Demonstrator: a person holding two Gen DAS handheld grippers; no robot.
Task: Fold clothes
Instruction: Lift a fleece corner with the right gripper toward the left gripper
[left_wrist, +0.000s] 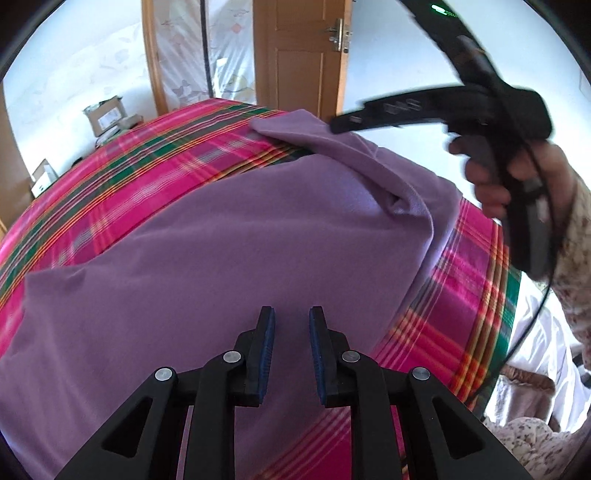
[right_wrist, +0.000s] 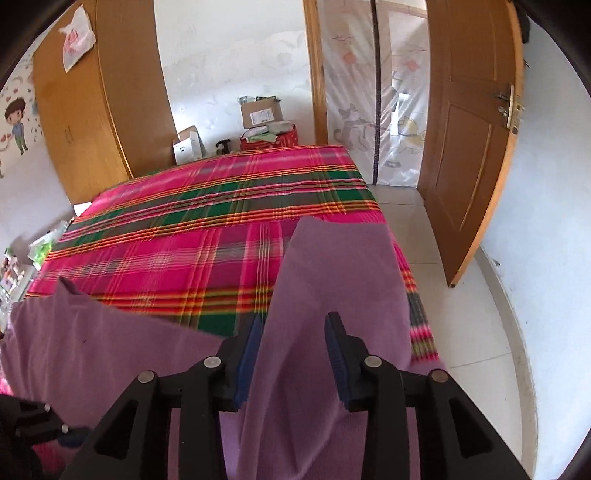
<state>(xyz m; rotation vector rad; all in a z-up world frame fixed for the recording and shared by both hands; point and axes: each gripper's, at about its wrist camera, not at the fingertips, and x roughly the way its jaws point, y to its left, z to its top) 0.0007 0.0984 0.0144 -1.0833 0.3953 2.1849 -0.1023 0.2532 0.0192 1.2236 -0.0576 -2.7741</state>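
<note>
We're mid-fold on the soft lilac knit garment (left_wrist: 207, 258), which lies spread over the pink, green and orange plaid bedcover (right_wrist: 207, 221) near the bed's right edge. Our left gripper (left_wrist: 291, 332) hovers just above the cloth with its blue-padded fingers (left_wrist: 267, 343) parted and nothing between them: released. Our right gripper (right_wrist: 293, 343) has a long strip of the purple fabric, probably a sleeve, running up between its fingers (right_wrist: 334, 347), yet the jaws stand fairly wide, so we cannot tell whether it truly pinches the cloth or the cloth merely drapes through.

To do this step well, we'd say: clench firmly on that sleeve before carrying it, lay it across the body in one smooth sweep, and let the left gripper press the main panel flat so nothing drags.

The garment looks thin, matte and limp, mostly smooth, with a bunched ridge near the raised sleeve.
</note>
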